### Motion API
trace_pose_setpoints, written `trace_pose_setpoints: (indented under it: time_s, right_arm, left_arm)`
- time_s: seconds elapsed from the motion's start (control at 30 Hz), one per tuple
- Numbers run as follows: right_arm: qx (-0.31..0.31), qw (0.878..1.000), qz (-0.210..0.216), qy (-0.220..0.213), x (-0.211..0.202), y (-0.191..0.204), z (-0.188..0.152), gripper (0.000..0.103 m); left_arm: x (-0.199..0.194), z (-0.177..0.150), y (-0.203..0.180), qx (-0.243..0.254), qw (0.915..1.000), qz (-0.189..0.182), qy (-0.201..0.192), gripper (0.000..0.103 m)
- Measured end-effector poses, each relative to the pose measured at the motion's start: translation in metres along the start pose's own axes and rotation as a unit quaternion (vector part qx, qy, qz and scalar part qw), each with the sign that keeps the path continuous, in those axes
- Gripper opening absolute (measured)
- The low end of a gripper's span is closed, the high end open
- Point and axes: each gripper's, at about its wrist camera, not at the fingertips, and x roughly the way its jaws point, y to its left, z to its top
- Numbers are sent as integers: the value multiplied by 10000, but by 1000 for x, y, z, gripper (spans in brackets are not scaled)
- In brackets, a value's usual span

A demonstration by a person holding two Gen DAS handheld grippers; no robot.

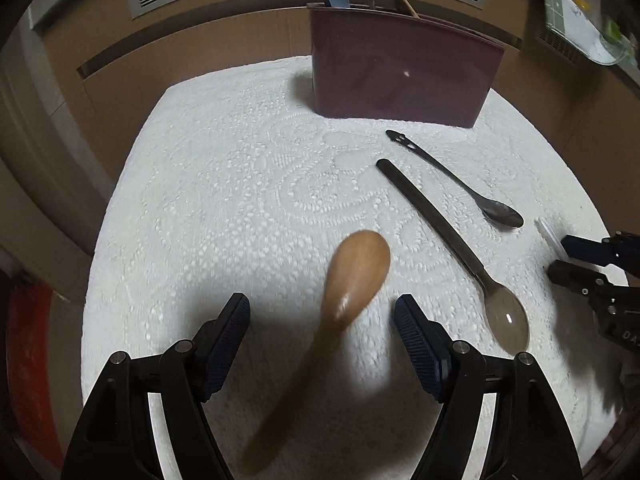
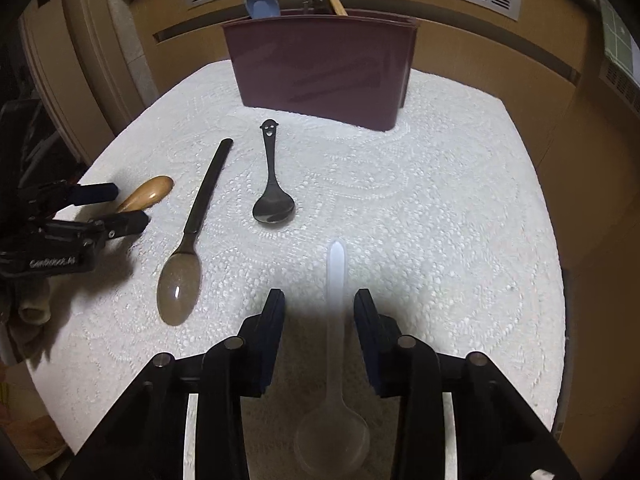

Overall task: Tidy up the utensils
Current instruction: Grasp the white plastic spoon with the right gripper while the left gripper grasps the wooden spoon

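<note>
The left wrist cam has the left gripper (image 1: 322, 340) spread wide over a wooden spoon (image 1: 352, 276). The spoon is blurry, lies between the fingers, and neither pad touches it. Its handle runs off under the camera, so I can't see the end.

The right wrist cam shows what the left one barely catches: a clear plastic spoon (image 2: 334, 360) lying between the fingers of the right gripper (image 2: 319, 312), handle pointing away, bowl close to the lens. The jaws are fairly narrow, but there's a gap on both sides, so it isn't gripped. From the left cam you only get a sliver of that spoon's handle by the right gripper's tips at the frame edge.

Both cams show the purple caddy (image 2: 320, 72) at the far side of the white lace cloth (image 2: 440, 220), with a blue spoon (image 2: 262, 2), a wooden stick and some metal thing poking out. What's inside is hidden by the front wall. On the cloth between the two grippers lie a long spoon (image 2: 188, 248) with a dark handle and a small black spoon (image 2: 273, 200).

The smiley face cut into the small spoon's handle only reads properly in the right view. There's also white lettering on the left gripper's body, too smeared to read.
</note>
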Motion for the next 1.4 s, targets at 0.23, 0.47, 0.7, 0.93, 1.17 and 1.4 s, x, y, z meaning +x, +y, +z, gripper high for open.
trace_pose_setpoints:
  time_s: [0.23,0.47,0.7,0.93,1.17,1.4]
  right_arm:
    - [9,10000,30,-93,-1,0,-4,36]
    - [18,9999,96,-143,-3,-3,-7,37]
    - [10,9998,118,-160,-3,-3,-8,37]
    - [197,9994,265,-100,-5,-9,-6,37]
    - [-8,9998,-205,22,4,-2,6,17]
    - [-146,9993,-131,-306,-25,5,20,10]
  left_arm:
    - [2,0,-5,-51,9999,-66,102,88]
    - [8,-1,-14,137,9993,-250,248,103]
    - [0,17,-4,88,9987,-431,270,45]
    - [12,30,-19,682,9970,-221,289,30]
    - [-17,8,-30,137,9978,-564,-306,30]
    - [-65,12,-22,-429,9898,-861,-1054,29]
